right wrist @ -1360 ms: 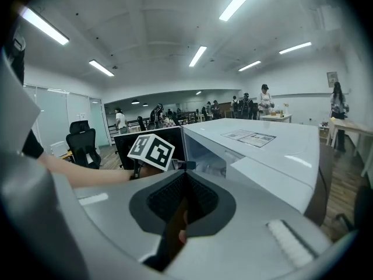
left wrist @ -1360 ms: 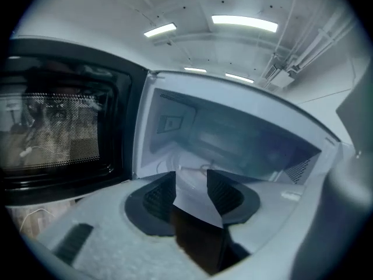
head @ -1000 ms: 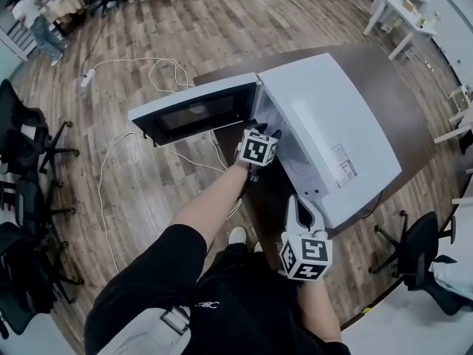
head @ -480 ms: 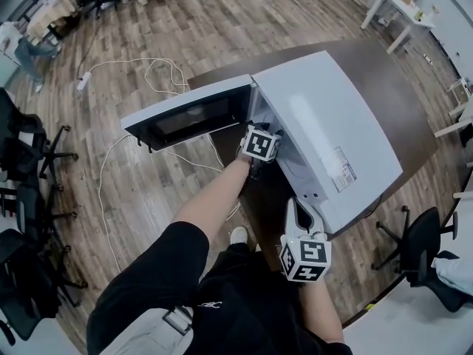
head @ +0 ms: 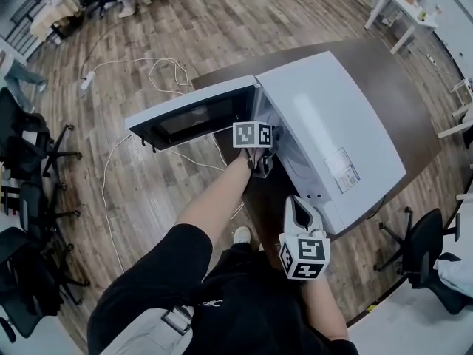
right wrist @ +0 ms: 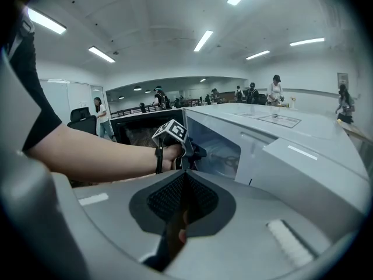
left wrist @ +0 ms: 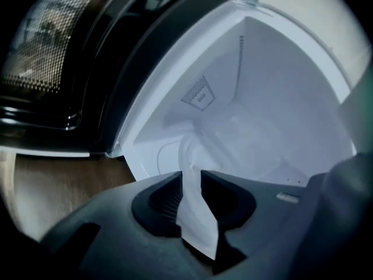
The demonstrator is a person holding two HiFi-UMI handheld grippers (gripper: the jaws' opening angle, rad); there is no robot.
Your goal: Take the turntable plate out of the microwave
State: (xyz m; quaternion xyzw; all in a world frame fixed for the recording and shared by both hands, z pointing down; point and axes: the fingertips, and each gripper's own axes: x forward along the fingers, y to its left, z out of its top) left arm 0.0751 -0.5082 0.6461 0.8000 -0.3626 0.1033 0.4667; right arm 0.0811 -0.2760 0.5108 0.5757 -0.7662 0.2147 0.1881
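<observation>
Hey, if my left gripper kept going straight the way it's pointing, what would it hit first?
Likely the turntable plate: its rim already seems to sit between the jaws of the left gripper, which have just been closing on it. Depth is unclear.

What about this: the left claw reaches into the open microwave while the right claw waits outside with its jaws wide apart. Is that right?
Not quite: the right gripper view shows the right claw waiting outside with its jaws together, not wide apart. The left claw does reach into the open microwave; its jaws have just been closing, with the rim of the turntable plate between them.
</observation>
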